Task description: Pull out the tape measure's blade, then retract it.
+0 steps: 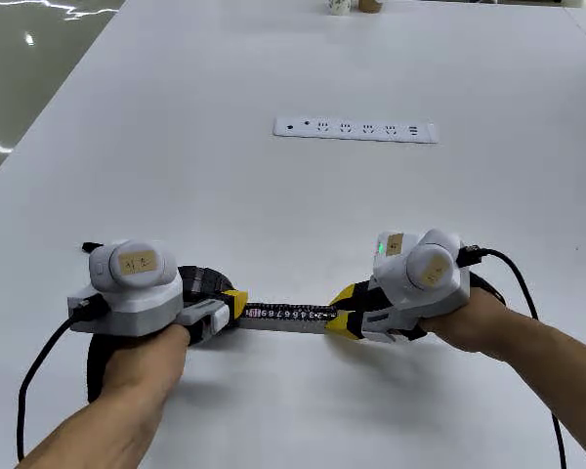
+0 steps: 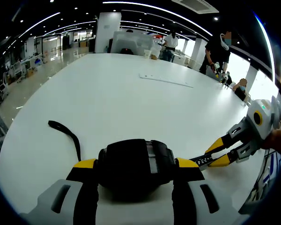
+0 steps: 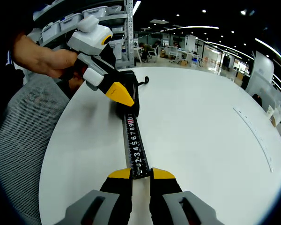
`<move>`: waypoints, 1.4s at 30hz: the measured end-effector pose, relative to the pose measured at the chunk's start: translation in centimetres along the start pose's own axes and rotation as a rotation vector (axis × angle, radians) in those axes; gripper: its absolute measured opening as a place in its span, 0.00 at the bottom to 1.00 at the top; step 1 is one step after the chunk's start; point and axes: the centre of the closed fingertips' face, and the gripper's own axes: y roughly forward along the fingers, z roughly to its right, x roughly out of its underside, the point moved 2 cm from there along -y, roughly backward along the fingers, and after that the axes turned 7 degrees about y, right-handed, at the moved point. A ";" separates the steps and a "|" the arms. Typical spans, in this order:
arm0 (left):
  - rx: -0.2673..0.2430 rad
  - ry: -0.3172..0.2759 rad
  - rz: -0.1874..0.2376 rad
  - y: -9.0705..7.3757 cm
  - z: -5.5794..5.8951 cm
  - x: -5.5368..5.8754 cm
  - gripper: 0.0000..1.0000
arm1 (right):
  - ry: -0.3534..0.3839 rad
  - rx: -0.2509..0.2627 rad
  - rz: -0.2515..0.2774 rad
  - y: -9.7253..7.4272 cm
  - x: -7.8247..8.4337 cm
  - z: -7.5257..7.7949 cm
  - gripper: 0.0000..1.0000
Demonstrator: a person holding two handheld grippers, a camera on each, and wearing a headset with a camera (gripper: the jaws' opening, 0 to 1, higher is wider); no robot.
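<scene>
1. The tape measure, a black case, sits on the white table near the person's edge, with its blade drawn out a short way toward the right (numbers face up).
2. The left gripper is clamped on the case, one jaw against each side.
3. The right gripper is pinched nearly closed on the blade's free end.
4. A black strap trails from the case, and a white power strip lies well beyond.
</scene>
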 end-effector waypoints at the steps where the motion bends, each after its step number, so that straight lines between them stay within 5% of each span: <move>1: 0.000 -0.001 0.000 0.0 0.0 0.0 0.58 | 0.001 -0.002 0.001 0.1 -0.1 0.0 0.10; 42: 0.005 -0.007 -0.004 0.4 -0.4 0.1 0.59 | -0.004 -0.032 0.028 3.2 -2.8 -1.0 0.10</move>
